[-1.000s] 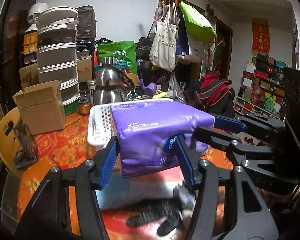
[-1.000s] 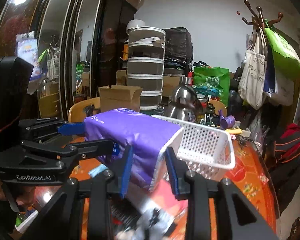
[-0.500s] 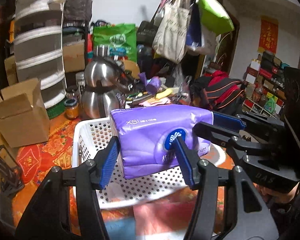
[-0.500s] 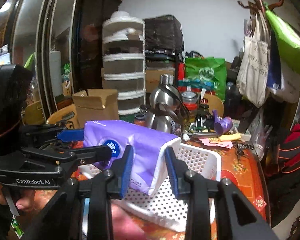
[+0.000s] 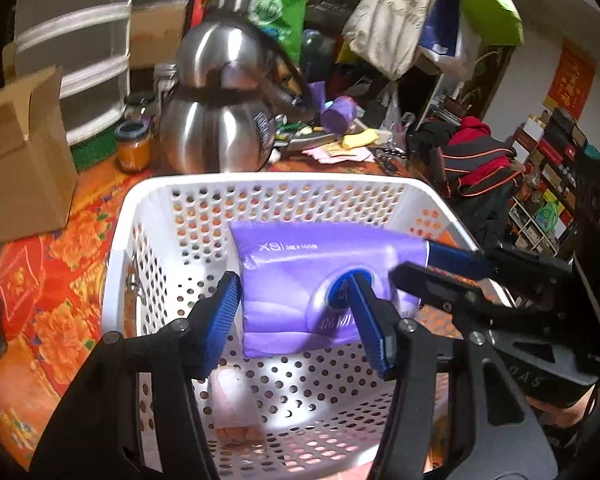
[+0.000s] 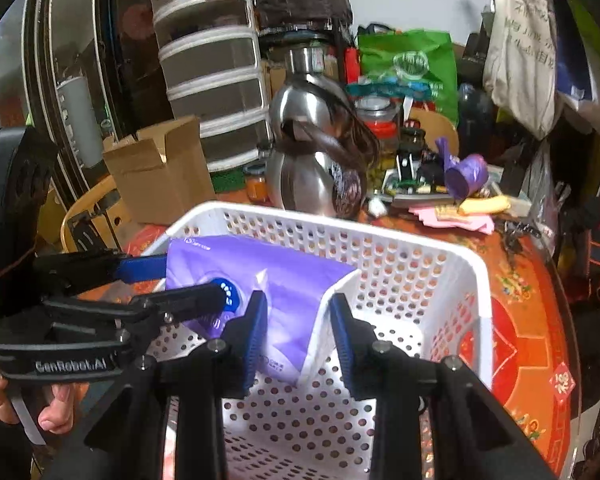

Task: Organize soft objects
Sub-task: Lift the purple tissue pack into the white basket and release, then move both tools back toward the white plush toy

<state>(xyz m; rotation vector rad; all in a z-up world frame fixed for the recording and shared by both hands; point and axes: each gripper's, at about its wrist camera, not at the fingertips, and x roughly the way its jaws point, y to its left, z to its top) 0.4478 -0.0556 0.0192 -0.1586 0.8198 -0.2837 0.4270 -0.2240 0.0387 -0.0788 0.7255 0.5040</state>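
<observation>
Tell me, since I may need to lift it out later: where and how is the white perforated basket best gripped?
Probably by its rim: the white perforated basket has thin upright walls ending in a thick rolled edge, narrow enough to pinch. Come from above, on the right wall in the right wrist view, where nothing crowds it; the purple tissue pack and both sets of fingers occupy the other end.

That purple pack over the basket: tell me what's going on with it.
A person is holding the purple tissue pack with both handheld tools, the left claw gripping its near end and the right claw clamped on its other end. The pack hangs inside the white perforated basket on the red patterned table, not yet released. A steel kettle stands behind the basket.
</observation>
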